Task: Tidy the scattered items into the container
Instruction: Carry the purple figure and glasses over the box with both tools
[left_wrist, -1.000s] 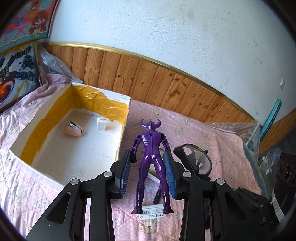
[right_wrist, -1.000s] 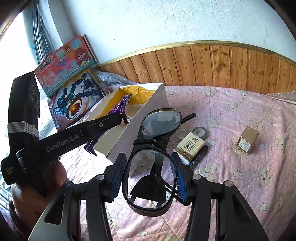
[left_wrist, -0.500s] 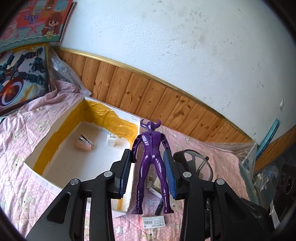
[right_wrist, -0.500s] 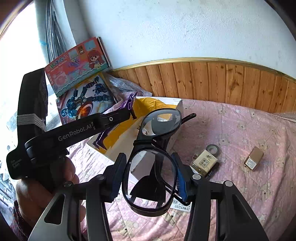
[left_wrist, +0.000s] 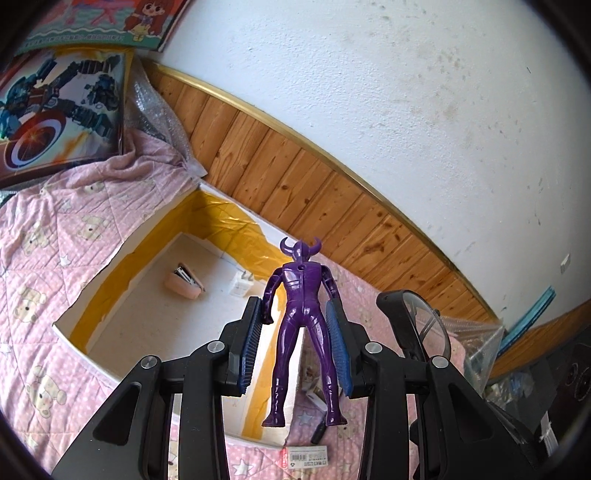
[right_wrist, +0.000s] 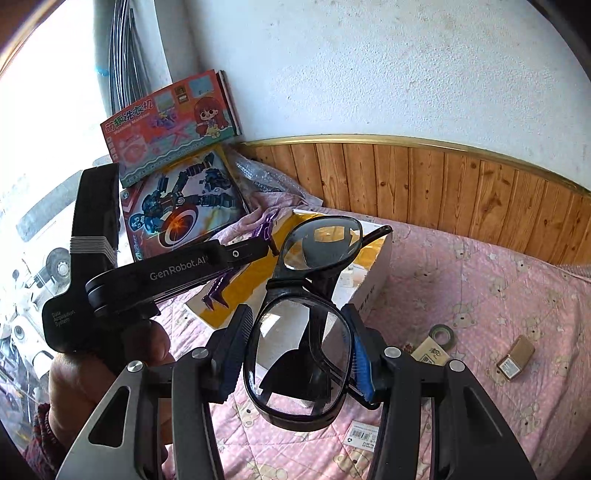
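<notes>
Setting: pink quilted bedspread (left_wrist: 55, 236) with bear and star prints, set against wood panelling under a white wall.

Left wrist view
Left tongs (left_wrist: 295, 343): clamped on the purple horned figure (left_wrist: 304, 317); the blue pads press its arms and hips, head pointing away from the camera, feet hanging toward it.
Container: white cardboard box (left_wrist: 96, 273) lined with yellow tape, open on the bedspread just below and left of the figure, which hangs over its near right corner.
Inside the box: a pink stapler (left_wrist: 184, 282) and a small white charger plug (left_wrist: 239, 286), lying apart on the floor of the box.
Right of the figure: the black-framed glasses (left_wrist: 413, 325), held up close by.
Bedspread below: a barcode label (left_wrist: 304, 453) past the figure's feet.
Background: two toy boxes (left_wrist: 62, 122) propped at upper left.

Right wrist view
Right tongs (right_wrist: 299, 354): clamped on the glasses (right_wrist: 299, 354), gripping the near lens rim from both sides; the far lens sticks up and forward.
Left tongs (right_wrist: 255, 251): seen from the side in a person's hand (right_wrist: 92, 373), with the figure (right_wrist: 221, 284) over the box (right_wrist: 373, 273).
Loose on the bedspread, right: a roll of tape (right_wrist: 443, 334) touching a small printed carton (right_wrist: 428, 352), and a tan little box (right_wrist: 515, 363) lying apart from them.
</notes>
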